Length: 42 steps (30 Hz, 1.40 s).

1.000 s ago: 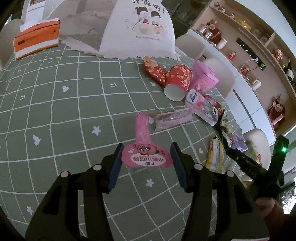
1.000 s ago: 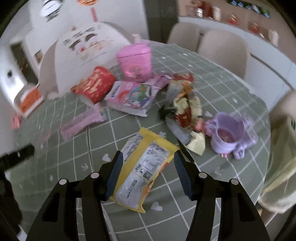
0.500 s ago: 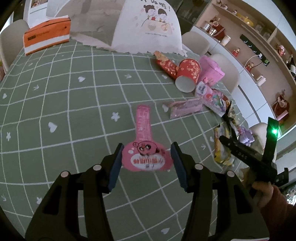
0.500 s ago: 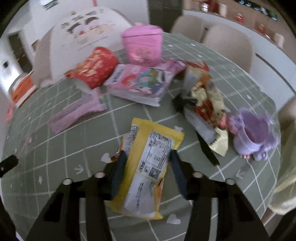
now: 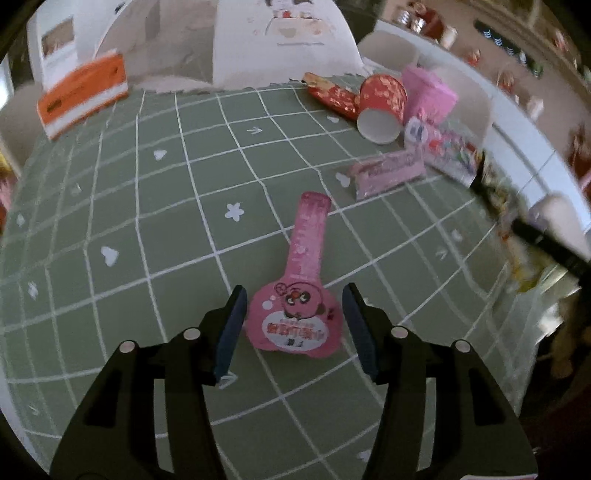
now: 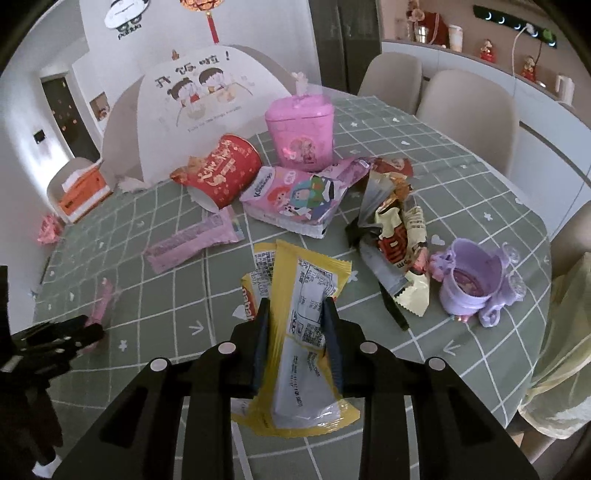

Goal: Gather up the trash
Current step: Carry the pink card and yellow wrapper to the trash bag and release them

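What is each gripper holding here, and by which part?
Right gripper: yellow wrapper, pinched across its middle. Left gripper: nothing, open around the pink wrapper.

- You are in a home dining room: a round table [image 6: 461, 192] under a green checked cloth, with beige padded chairs [image 6: 469, 107] around it.
- A mesh food cover [image 6: 207, 103] with cartoon children stands on it.
- A long sideboard [image 6: 546, 122] with figurines and a kettle lines the wall.
- A red lantern ornament [image 6: 208, 11] hangs on the wall.

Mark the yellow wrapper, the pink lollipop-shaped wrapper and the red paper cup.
yellow wrapper [image 6: 295, 295], right wrist view, on its printed white panel.
pink lollipop-shaped wrapper [image 5: 297, 317], left wrist view, round head.
red paper cup [image 5: 382, 98], left wrist view, its side.
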Each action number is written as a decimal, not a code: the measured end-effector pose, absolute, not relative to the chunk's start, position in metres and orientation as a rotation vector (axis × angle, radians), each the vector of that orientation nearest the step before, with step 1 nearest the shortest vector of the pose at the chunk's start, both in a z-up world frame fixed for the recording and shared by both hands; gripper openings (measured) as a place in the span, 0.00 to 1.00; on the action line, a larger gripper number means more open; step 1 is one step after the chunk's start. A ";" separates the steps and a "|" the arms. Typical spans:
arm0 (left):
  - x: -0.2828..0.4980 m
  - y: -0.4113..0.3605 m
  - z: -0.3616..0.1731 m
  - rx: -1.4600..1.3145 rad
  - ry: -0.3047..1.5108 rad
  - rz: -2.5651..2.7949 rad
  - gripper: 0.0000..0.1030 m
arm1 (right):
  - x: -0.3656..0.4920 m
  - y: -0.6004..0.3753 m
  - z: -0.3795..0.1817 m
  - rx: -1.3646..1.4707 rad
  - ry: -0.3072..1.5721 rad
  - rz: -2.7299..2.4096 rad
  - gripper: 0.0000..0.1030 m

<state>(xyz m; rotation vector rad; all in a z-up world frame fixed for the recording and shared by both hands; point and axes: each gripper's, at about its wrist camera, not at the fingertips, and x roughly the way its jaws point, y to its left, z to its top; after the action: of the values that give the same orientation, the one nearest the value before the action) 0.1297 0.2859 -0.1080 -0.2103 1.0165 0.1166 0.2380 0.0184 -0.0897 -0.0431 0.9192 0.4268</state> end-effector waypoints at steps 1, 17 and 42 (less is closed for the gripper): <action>0.130 0.287 -0.110 -0.202 1.020 0.127 0.50 | 0.236 0.017 -0.090 -0.040 0.920 0.428 0.27; 0.162 0.263 -0.051 -0.277 0.884 0.038 0.45 | 0.223 -0.025 -0.047 -0.037 0.824 0.403 0.27; 0.309 -0.028 0.077 -0.185 0.674 -0.441 0.45 | 0.250 -0.283 0.069 0.025 0.551 0.114 0.27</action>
<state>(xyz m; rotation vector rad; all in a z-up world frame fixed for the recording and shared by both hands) 0.3088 -0.0277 0.0768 -0.1845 0.6738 -0.4411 0.2503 -0.2830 0.0689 0.0254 0.5506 0.1136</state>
